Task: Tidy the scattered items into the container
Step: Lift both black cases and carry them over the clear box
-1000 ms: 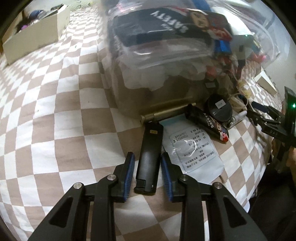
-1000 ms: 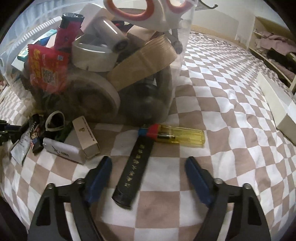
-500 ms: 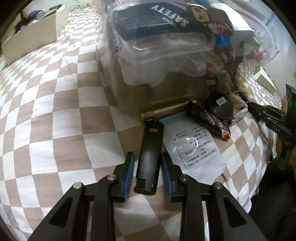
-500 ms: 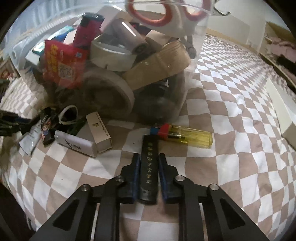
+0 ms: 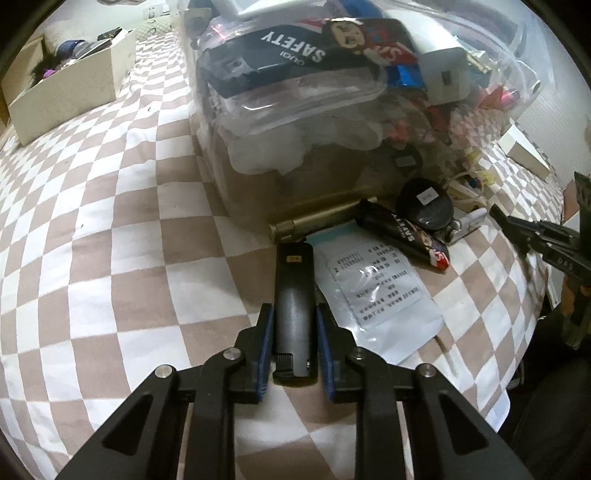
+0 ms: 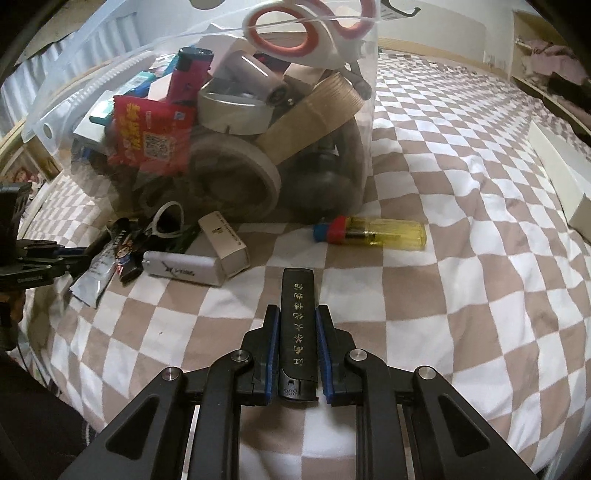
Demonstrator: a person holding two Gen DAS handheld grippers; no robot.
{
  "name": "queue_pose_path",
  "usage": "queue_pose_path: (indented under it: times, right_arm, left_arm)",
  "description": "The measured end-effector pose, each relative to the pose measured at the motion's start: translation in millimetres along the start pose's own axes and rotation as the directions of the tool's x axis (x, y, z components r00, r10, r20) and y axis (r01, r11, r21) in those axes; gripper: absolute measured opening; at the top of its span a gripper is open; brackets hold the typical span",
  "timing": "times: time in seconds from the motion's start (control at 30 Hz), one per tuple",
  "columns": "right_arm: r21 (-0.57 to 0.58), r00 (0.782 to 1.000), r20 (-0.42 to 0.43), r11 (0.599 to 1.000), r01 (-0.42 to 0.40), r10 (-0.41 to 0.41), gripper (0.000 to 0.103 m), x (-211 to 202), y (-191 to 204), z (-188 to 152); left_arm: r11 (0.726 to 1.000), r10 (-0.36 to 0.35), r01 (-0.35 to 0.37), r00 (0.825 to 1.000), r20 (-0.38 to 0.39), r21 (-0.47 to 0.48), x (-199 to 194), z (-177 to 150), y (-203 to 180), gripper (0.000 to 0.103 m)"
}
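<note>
Our left gripper [image 5: 294, 341] has its blue-padded jaws pressed against both sides of a plain black lighter [image 5: 294, 306], gripping it near its base while the far end points toward the clear plastic container [image 5: 295, 122]. Our right gripper [image 6: 296, 341] does the same with a second black lighter [image 6: 297, 325] — this one carries a column of gold characters — and its jaws are closed tight on the lower half. Both lighters lie over the brown-and-white checked cloth [image 5: 110, 258]; whether they are lifted off it we cannot tell. Just right of the left-hand lighter lies a white printed sachet [image 5: 376, 295], and beyond its tip a brass-coloured tube [image 5: 317, 221] rests against the container's foot. Next to that tube sit a dark "SAFETY" lighter [image 5: 402, 234] and a round black disc [image 5: 426, 206], touching each other. In the right wrist view, a yellow transparent lighter [image 6: 373, 234] with a red and blue cap lies beyond the held one, near the container wall [image 6: 365, 110]. Off to the left we see a white lighter [image 6: 183, 268] touching a small cream box [image 6: 224, 243]. The container itself is crammed — tape rolls [image 6: 236, 177], a red packet [image 6: 153, 134] and orange-handled scissors [image 6: 306, 35] on top.
</note>
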State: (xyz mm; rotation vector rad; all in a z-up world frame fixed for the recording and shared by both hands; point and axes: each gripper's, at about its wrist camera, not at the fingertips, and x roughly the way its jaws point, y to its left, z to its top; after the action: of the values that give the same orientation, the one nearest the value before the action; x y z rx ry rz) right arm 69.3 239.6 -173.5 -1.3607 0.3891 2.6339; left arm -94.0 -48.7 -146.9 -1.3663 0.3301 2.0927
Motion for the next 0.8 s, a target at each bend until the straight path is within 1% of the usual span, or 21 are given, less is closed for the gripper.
queue_pose_path:
  times: [0.13, 0.17, 0.23, 0.27, 0.3, 0.33, 0.43, 0.47, 0.53, 0.6, 0.67, 0.8]
  right_arm:
    - [0.002, 1.000, -0.007, 1.000, -0.012, 0.012, 0.020, -3.0, 2.5, -2.6]
    - [0.007, 1.000, -0.007, 1.000, -0.017, 0.017, 0.020, 0.5, -10.4, 5.3]
    - [0.019, 1.000, -0.007, 0.999, -0.029, 0.029, 0.020, 0.5, -11.4, 6.4]
    - [0.023, 0.999, -0.008, 0.999, -0.033, 0.034, 0.020, 10.2, -13.1, 25.0]
    - [0.028, 0.999, -0.007, 0.999, -0.037, 0.037, 0.020, 10.5, -16.1, 27.6]
    - [0.029, 0.999, -0.007, 0.999, -0.039, 0.039, 0.020, 11.1, -11.4, 24.8]
    - [0.042, 0.999, -0.004, 0.998, -0.051, 0.051, 0.020, 9.1, -14.4, 23.6]
    - [0.043, 0.999, -0.004, 0.998, -0.054, 0.054, 0.020, -2.5, -8.3, 17.0]
    - [0.047, 0.998, -0.001, 0.997, -0.061, 0.061, 0.020, -3.8, -7.2, 15.7]
    - [0.048, 0.998, 0.004, 0.996, -0.070, 0.070, 0.020, -5.2, -5.6, 14.9]
    - [0.054, 0.997, 0.009, 0.995, -0.081, 0.081, 0.020, -5.8, -2.3, 14.2]
    - [0.088, 0.992, 0.017, 0.988, -0.129, 0.128, 0.020, -15.6, -8.6, 14.0]
  left_arm:
    - [1.000, 0.007, -0.007, 1.000, 0.020, -0.009, -5.6, -5.1, -3.0, 0.022]
    - [1.000, 0.011, -0.011, 1.000, 0.023, -0.006, -5.6, -5.1, -5.4, 0.022]
    - [1.000, 0.015, -0.016, 0.999, 0.035, 0.006, -7.7, -6.6, -12.5, 0.022]
    - [1.000, 0.014, -0.014, 0.999, 0.040, 0.007, -5.6, -6.3, -24.1, 0.022]
    - [1.000, 0.007, -0.007, 0.999, 0.047, 0.004, -7.0, -6.6, -27.6, 0.022]
    - [1.000, -0.001, 0.001, 0.998, 0.058, 0.001, -9.1, -7.4, -32.9, 0.022]
    - [1.000, -0.007, 0.006, 0.997, 0.082, 0.005, -9.0, -5.1, -51.1, 0.022]
    - [1.000, -0.012, 0.011, 0.996, 0.088, 0.005, -10.0, -5.7, -54.9, 0.022]
    - [0.999, -0.031, 0.032, 0.994, 0.104, -0.010, -12.3, -8.0, -64.6, 0.022]
    - [0.999, -0.043, 0.046, 0.992, 0.116, -0.021, -23.3, -13.9, -59.0, 0.022]
    - [0.998, -0.058, 0.060, 0.990, 0.131, -0.015, -26.1, -15.5, -65.3, 0.022]
    - [0.996, -0.078, 0.083, 0.982, 0.170, -0.022, -35.3, -18.1, -75.3, 0.022]
